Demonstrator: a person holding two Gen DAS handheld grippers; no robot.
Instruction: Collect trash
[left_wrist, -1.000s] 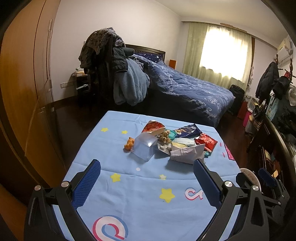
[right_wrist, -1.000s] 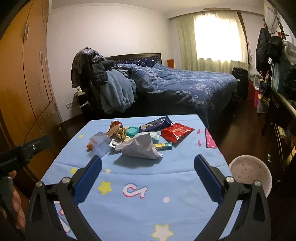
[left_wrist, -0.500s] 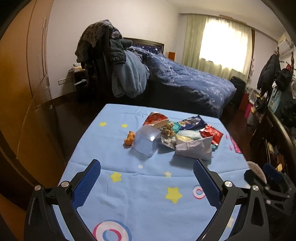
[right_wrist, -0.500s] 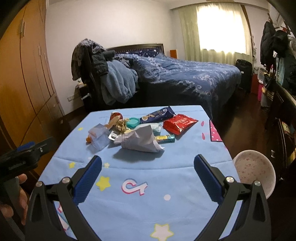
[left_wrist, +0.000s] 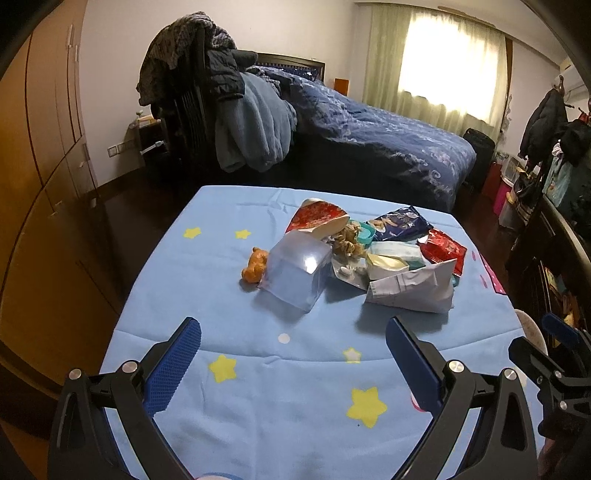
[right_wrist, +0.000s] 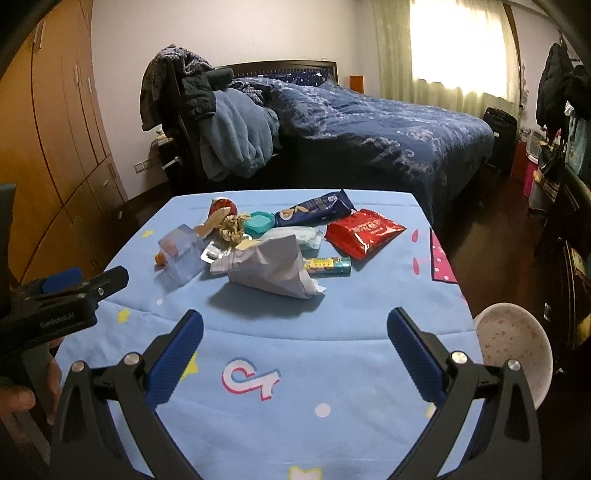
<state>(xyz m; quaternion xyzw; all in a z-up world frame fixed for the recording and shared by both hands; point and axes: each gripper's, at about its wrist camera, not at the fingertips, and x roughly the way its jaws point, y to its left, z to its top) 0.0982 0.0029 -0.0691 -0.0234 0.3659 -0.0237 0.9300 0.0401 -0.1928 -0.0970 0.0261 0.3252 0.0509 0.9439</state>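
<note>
Trash heap of crumpled white paper bag (right_wrist: 271, 271), red foil packet (right_wrist: 364, 230) and clear plastic box (left_wrist: 297, 275): mid-bench, untouched.

You have brought both cameras nearer the pile over the last second, so you are still approaching. Your left hand-held gripper (left_wrist: 293, 363) and right hand-held gripper (right_wrist: 295, 354) hover spread apart, empty, above the blue star-print bench (right_wrist: 332, 369); the speckled white bin (right_wrist: 515, 349) waits beside it.

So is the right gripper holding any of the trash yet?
No, the right gripper is open and empty, short of the white paper bag lying on the table.
</note>
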